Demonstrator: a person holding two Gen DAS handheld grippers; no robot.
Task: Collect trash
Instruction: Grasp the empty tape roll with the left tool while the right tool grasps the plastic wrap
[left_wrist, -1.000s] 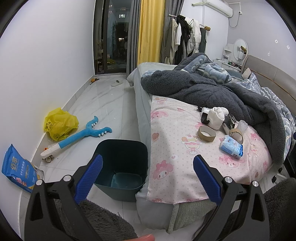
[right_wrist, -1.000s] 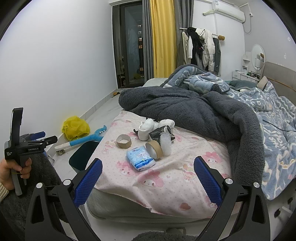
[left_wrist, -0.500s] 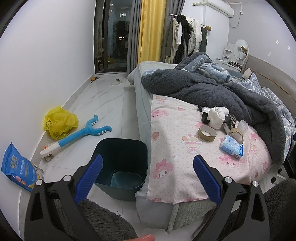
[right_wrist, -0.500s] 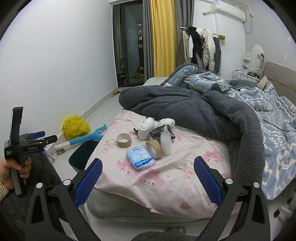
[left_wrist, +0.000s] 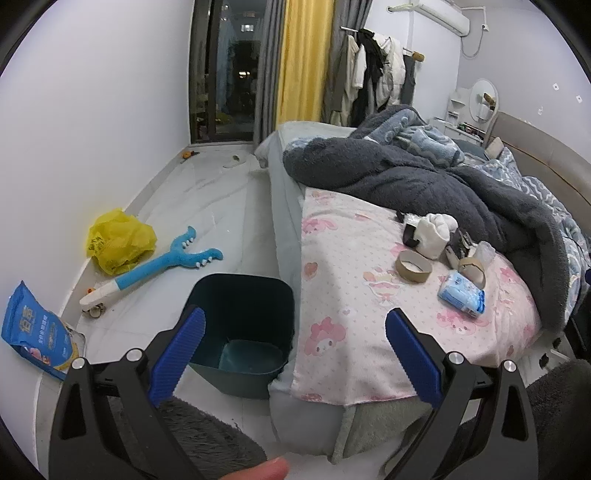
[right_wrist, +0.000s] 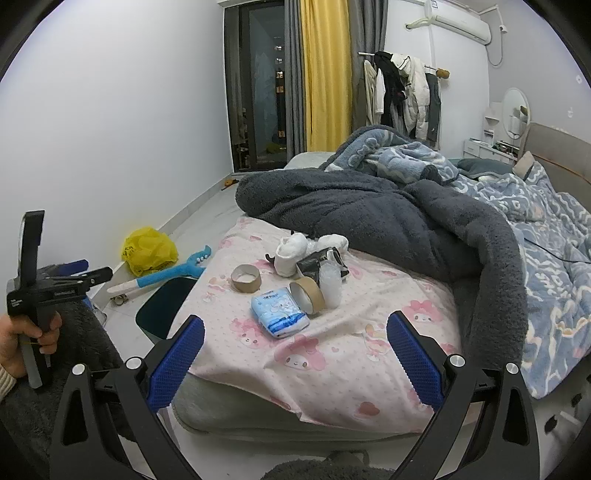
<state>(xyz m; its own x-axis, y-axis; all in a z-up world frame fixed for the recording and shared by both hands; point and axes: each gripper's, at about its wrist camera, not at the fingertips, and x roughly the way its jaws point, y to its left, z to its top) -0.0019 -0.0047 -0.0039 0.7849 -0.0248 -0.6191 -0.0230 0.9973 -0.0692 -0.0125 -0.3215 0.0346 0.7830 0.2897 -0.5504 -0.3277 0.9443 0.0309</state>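
Note:
A dark teal bin (left_wrist: 242, 325) (right_wrist: 162, 314) stands on the floor against the bed's side. On the pink sheet (right_wrist: 332, 332) lie a blue tissue pack (right_wrist: 279, 312) (left_wrist: 461, 297), two brown tape rolls (right_wrist: 246, 277) (right_wrist: 307, 294), a clear bottle (right_wrist: 330, 284), white crumpled socks (right_wrist: 293, 252) and a dark wrapper (right_wrist: 314, 263). My left gripper (left_wrist: 293, 349) hangs open over the bin's near edge, empty. My right gripper (right_wrist: 295, 354) is open and empty, short of the bed's corner. A hand (right_wrist: 22, 343) holds the left gripper's handle in the right wrist view.
A yellow plastic bag (left_wrist: 118, 242), a blue toy (left_wrist: 159, 264) and a blue snack bag (left_wrist: 35, 334) lie on the floor by the left wall. A dark grey blanket (right_wrist: 388, 221) covers the bed beyond the litter. A grey rug (left_wrist: 207, 443) lies below the left gripper.
Both views have barely shifted; the left gripper drifted slightly. Nothing was taken hold of or let go.

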